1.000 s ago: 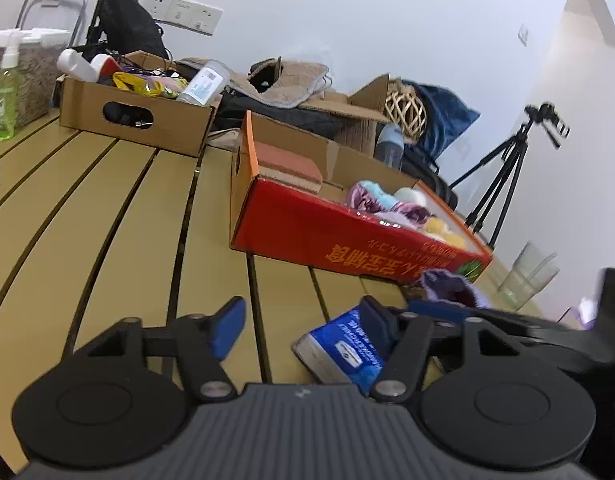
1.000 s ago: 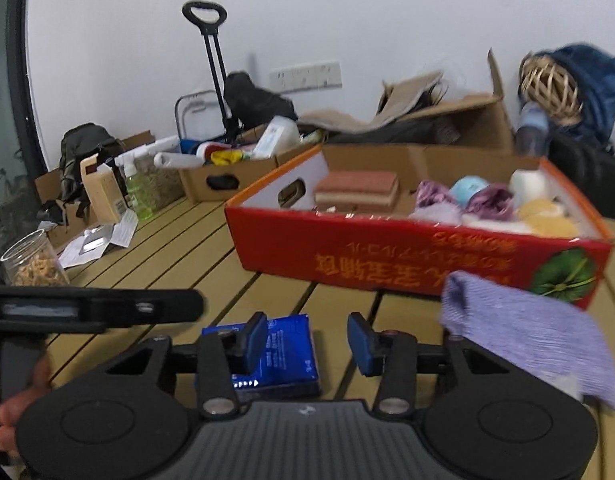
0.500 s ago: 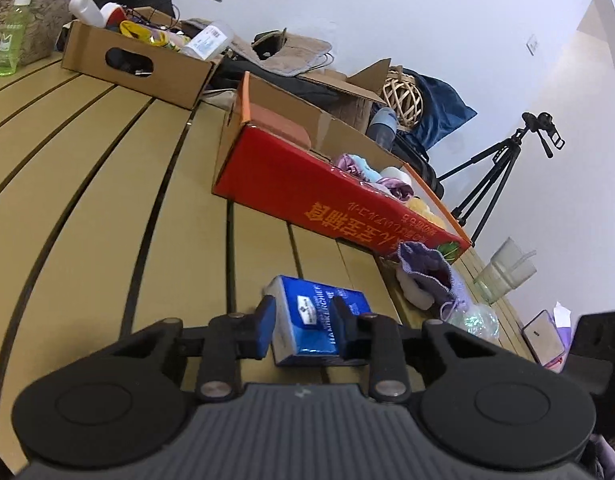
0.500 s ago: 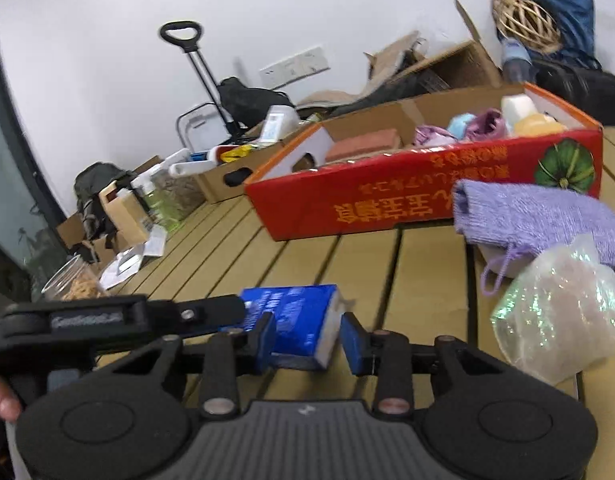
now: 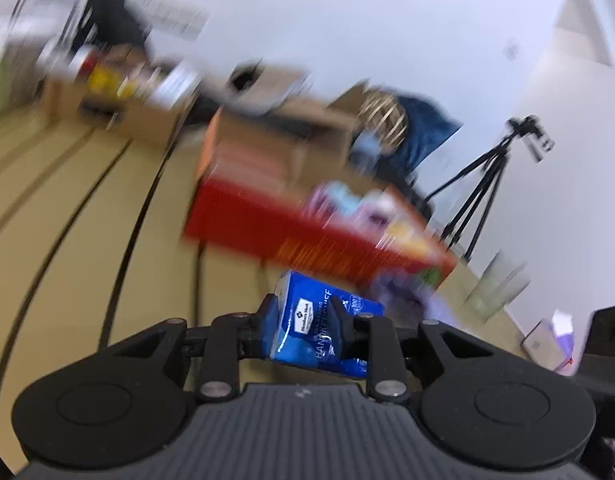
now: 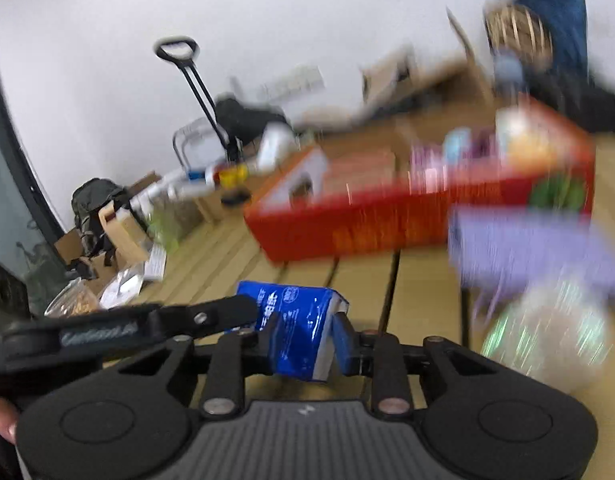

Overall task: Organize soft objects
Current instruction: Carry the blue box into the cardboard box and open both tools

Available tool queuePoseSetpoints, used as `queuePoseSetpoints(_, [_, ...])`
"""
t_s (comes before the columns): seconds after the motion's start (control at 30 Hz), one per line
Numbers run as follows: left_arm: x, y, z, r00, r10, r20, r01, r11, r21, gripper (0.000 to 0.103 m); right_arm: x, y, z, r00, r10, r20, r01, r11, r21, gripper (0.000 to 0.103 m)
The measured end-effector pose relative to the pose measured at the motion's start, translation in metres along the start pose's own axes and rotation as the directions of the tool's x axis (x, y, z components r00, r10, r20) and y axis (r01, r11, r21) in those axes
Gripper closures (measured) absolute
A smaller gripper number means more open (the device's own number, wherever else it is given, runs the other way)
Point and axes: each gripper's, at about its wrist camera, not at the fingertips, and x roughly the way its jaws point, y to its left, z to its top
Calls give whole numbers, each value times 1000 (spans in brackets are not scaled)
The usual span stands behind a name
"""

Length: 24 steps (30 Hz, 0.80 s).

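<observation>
Gripping a blue tissue pack (image 5: 323, 326) from both sides, lifted off the slatted table (image 5: 67, 216).

Pinched at one end between the left gripper (image 5: 303, 322) pads and at the other between the right gripper (image 6: 305, 334) pads, both claws closed on the soft wrapper, denting it. At 12 o'clock beyond the pack, a red cardboard box (image 6: 387, 224) holding pastel soft items, blurred by motion. At 2 o'clock in the right wrist view, a purple knitted cloth (image 6: 519, 244) and a crinkly clear bag (image 6: 547, 332) lying on the table. Further out, a tripod (image 5: 487, 176) at 1 o'clock in the left wrist view. Risk: with two claws on one squashy pack, pulling apart or moving out of step could tear the film or slip one end free; swinging fast toward the box could clip its front wall.
</observation>
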Motion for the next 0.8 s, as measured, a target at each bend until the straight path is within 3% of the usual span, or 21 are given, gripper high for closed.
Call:
queuePoseSetpoints(0.13, [31,-27,65,996,-70,49,68,997,28,77,-12,-6,59,992,-39,121,48,997,-67,77])
queuePoseSetpoints(0.2, [66,-33,100,995,-86,48,86,996,6,77,2,-23,97,992,-51,114,58,997,-55,77])
queuePoseSetpoints(0.3, [131,-26,138,995,-96,-2,95,989,-111,77,39,-54,150,994,-86,71,87,996,-14,77])
queuePoseSetpoints(0.37, [177,-13,152,995,-86,-42,77,979,-191,79,73,-76,181,991,-125,37,125,992,0,77])
queuePoseSetpoints(0.43, [221,-6,154,993,-61,-104,40,980,-193,79,115,-94,199,984,-178,-9,178,984,-30,77])
queuePoseSetpoints(0.47, [245,-3,153,988,-12,-157,-14,987,-159,80,142,-102,205,975,-218,-46,216,975,-60,78])
queuePoseSetpoints(0.53, [284,5,149,968,115,-225,-146,981,-124,86,193,-121,206,962,-239,-128,233,971,-60,89])
queuePoseSetpoints(0.6, [302,8,148,947,163,-277,-197,976,-97,90,236,-140,205,941,-240,-237,244,970,-13,89])
queuePoseSetpoints(0.67, [301,8,153,952,158,-262,-182,981,-71,90,249,-147,202,929,-231,-289,242,970,2,89])
queuePoseSetpoints(0.8, [288,10,158,959,182,-218,-194,980,-33,90,248,-159,201,937,-171,-304,201,977,71,88])
